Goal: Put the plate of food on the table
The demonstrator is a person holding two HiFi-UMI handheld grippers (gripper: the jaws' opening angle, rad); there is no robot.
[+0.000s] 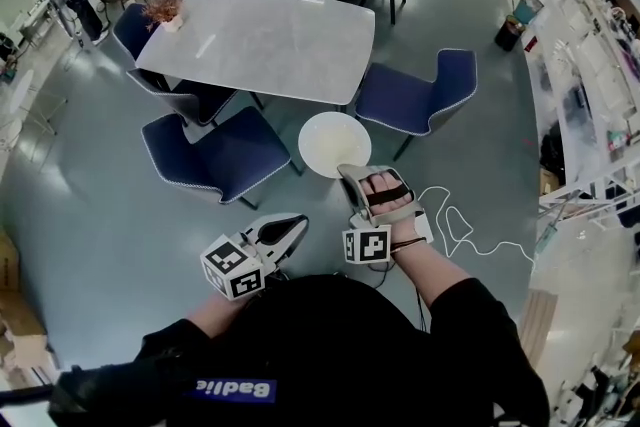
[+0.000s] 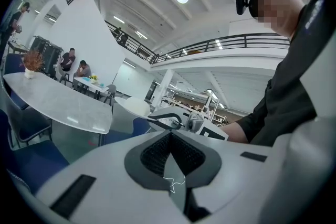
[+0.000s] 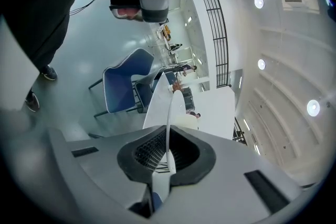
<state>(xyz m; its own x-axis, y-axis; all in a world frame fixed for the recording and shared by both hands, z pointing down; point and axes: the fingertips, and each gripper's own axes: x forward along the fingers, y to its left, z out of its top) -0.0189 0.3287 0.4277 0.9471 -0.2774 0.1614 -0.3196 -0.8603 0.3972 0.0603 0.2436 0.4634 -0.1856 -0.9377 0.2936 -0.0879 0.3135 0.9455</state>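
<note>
A round white plate [image 1: 333, 143] hangs over the floor just short of the grey-white oval table [image 1: 262, 40]; its face looks bare. My right gripper [image 1: 351, 172] is shut on the plate's near rim. In the right gripper view the plate [image 3: 170, 113] runs edge-on between the jaws of the right gripper [image 3: 168, 152], with the table [image 3: 155, 104] beyond. My left gripper [image 1: 297, 224] is held low by my body, shut and holding nothing. In the left gripper view its jaws [image 2: 169, 139] meet, and the plate [image 2: 134, 106] and table [image 2: 58, 103] lie ahead.
Blue chairs ring the table: one [image 1: 222, 155] left of the plate, one [image 1: 422, 95] to its right, another [image 1: 188, 100] tucked at the table's left. A small potted plant [image 1: 165, 10] stands on the table's far corner. A white cable [image 1: 462, 227] lies on the floor.
</note>
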